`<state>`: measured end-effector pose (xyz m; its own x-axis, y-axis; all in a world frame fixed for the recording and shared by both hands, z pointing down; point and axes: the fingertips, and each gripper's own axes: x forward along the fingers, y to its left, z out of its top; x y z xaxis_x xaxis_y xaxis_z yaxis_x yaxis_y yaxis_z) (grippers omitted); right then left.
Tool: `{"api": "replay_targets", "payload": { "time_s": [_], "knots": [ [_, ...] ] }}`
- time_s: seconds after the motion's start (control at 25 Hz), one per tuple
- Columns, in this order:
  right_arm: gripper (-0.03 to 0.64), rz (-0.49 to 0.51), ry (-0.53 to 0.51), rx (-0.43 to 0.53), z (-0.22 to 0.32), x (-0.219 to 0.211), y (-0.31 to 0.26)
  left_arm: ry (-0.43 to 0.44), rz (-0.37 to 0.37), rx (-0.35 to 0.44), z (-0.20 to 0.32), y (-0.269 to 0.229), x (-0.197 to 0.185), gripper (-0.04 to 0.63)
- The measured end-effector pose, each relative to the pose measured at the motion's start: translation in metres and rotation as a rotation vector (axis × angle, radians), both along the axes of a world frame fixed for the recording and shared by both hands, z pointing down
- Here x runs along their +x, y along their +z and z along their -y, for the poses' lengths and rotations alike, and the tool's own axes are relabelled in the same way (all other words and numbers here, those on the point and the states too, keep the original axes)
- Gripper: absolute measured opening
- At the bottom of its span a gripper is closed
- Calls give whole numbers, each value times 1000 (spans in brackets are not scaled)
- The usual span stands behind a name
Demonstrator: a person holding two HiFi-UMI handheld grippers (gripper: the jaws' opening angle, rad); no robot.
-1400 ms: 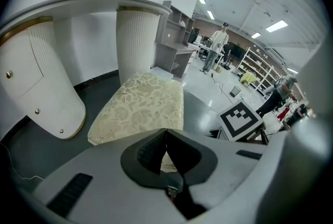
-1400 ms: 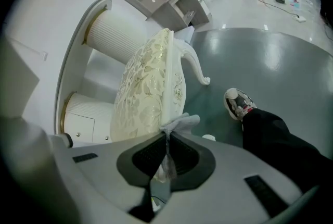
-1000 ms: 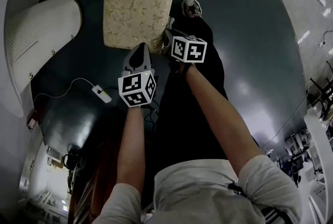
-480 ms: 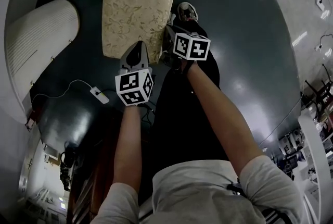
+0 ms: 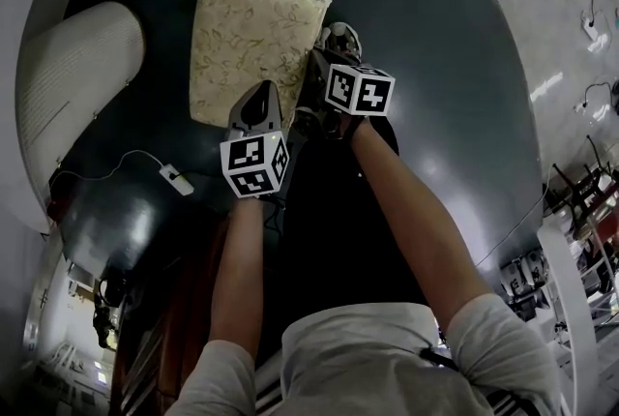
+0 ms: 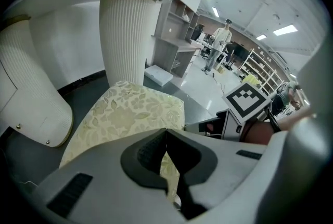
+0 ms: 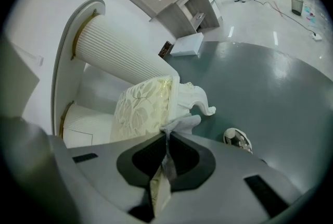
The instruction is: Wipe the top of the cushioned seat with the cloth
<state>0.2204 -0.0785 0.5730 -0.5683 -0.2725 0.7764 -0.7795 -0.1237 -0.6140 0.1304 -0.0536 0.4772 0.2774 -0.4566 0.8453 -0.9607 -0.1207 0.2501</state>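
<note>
The cushioned seat (image 5: pixel 253 37) has a cream top with a gold leaf pattern and stands on the dark floor ahead of me. It also shows in the left gripper view (image 6: pixel 127 113) and the right gripper view (image 7: pixel 143 106). My left gripper (image 5: pixel 256 106) hangs over the seat's near edge, and its jaws (image 6: pixel 166 134) are shut with nothing between them. My right gripper (image 5: pixel 314 68) is at the seat's near right corner, shut (image 7: pixel 166 139) on a pale grey cloth (image 7: pixel 179 125). The cloth bunches out past the jaw tips.
Ribbed white curved panels (image 5: pixel 73 85) stand left of the seat, with a ribbed column (image 6: pixel 127 35) behind it. A power strip (image 5: pixel 174 179) with its cable lies on the floor at left. My shoe (image 5: pixel 338 37) is beside the seat's right edge. A person (image 6: pixel 218 43) stands far off.
Both grippers have moved forward to the seat's near edge. My foot has stepped up beside the seat's right side. Both jaws stay as they were.
</note>
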Motion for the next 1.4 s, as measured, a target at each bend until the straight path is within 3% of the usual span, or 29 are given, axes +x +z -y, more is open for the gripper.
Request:
{"api": "replay_targets", "payload": {
  "time_s": [0.56, 0.72, 0.96, 1.24, 1.4],
  "knots": [
    [28, -47, -126, 14, 44, 9, -9, -125, -17, -31, 34, 3, -1, 15],
    [28, -40, -194, 14, 65, 8, -20, -163, 2, -4, 54, -12, -6, 15],
    [28, -161, -378, 79, 100, 16, -21, -267, -9, 19, 63, -26, -17, 15],
    [28, -183, -746, 120, 102, 5, -17, -296, -20, 17, 53, -21, -26, 15],
    [28, -260, -964, 176, 108, -3, -19, -332, -38, 20, 47, -8, -38, 15]
  ]
}}
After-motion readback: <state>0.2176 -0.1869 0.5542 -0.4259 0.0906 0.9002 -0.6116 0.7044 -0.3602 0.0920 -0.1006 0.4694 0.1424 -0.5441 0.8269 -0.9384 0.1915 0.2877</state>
